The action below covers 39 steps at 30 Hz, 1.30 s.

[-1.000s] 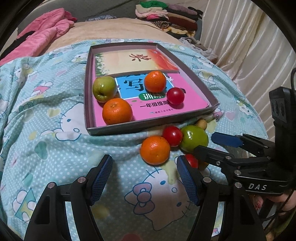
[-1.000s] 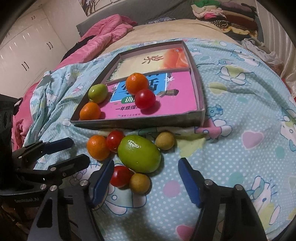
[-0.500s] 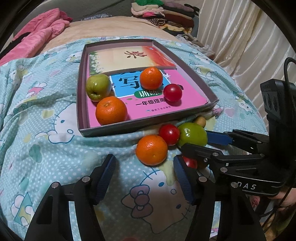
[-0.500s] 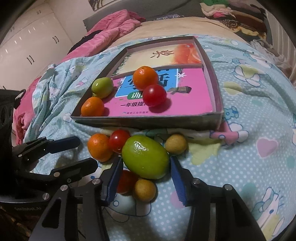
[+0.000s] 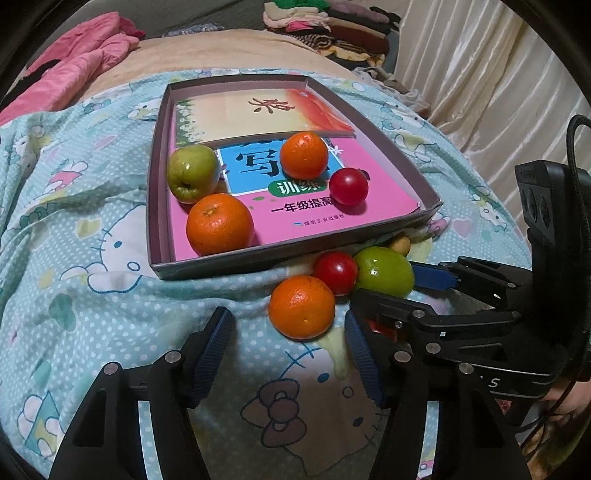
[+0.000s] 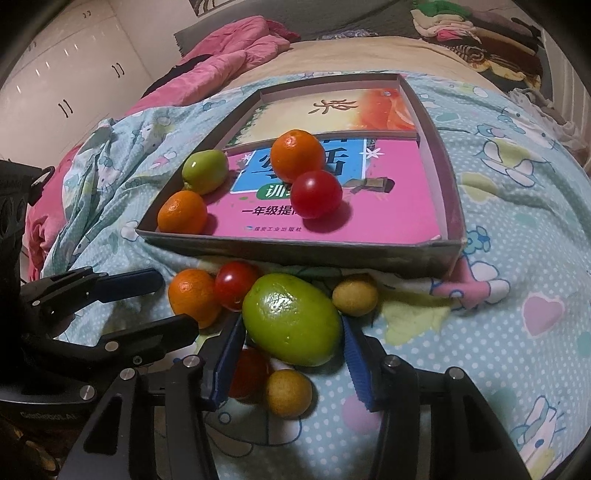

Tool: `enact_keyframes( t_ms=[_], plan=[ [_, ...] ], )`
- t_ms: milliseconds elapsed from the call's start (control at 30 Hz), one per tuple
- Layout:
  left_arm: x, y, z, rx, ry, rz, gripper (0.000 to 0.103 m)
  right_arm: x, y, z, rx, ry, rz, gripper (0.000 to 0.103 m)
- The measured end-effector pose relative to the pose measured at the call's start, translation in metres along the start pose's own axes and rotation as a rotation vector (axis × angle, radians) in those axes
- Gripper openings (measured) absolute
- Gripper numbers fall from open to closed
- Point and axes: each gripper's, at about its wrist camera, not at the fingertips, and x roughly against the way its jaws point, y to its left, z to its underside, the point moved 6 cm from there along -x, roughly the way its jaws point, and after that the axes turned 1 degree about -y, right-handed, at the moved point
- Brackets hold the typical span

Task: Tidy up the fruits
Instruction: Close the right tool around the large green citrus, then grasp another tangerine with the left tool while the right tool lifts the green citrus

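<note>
A grey cardboard tray lies on the bed, with two oranges, a green apple and a red tomato inside. In front of it lie an orange, a tomato and a large green fruit. My right gripper has both blue pads against the sides of the green fruit, which still rests on the blanket. My left gripper is closing; the loose orange sits just ahead of its tips, untouched. Another tomato and a small yellow fruit lie under the right gripper.
A second small yellow fruit rests by the tray's front wall. Two books line the tray floor. A pink quilt and folded clothes lie at the far end of the bed. A curtain hangs on the right.
The right gripper moved forward and narrowed until its pads flank the green fruit. The left gripper's jaws narrowed and came a little closer to the loose orange.
</note>
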Motion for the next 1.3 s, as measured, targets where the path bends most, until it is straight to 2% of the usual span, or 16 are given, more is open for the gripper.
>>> enact_keyframes(
  t_ms=[233,367,500,767,867,1233,1300],
  plan=[
    [-0.002,0.001,-0.004,0.015,-0.003,0.018,0.063,-0.001,-0.001,-0.001,0.002,-0.002,-0.024,0.052],
    [-0.005,0.002,-0.005,0.018,0.003,0.029,0.055,0.001,-0.001,-0.001,-0.001,-0.004,-0.031,0.052],
    [-0.008,0.002,-0.007,0.021,0.006,0.042,0.054,0.006,-0.003,0.001,-0.019,-0.009,-0.04,0.052],
    [-0.016,-0.008,-0.005,-0.047,0.018,0.006,0.043,0.024,-0.006,0.001,-0.058,-0.053,-0.072,0.052],
    [-0.014,-0.008,-0.006,-0.049,0.011,0.009,0.04,0.028,-0.007,-0.001,-0.069,-0.07,-0.076,0.052],
    [0.014,-0.008,-0.009,-0.028,-0.059,0.066,0.04,0.039,-0.008,-0.007,-0.071,-0.125,-0.083,0.052],
    [0.021,-0.007,-0.008,-0.028,-0.078,0.057,0.04,0.041,-0.007,-0.008,-0.065,-0.137,-0.083,0.052]
  ],
)
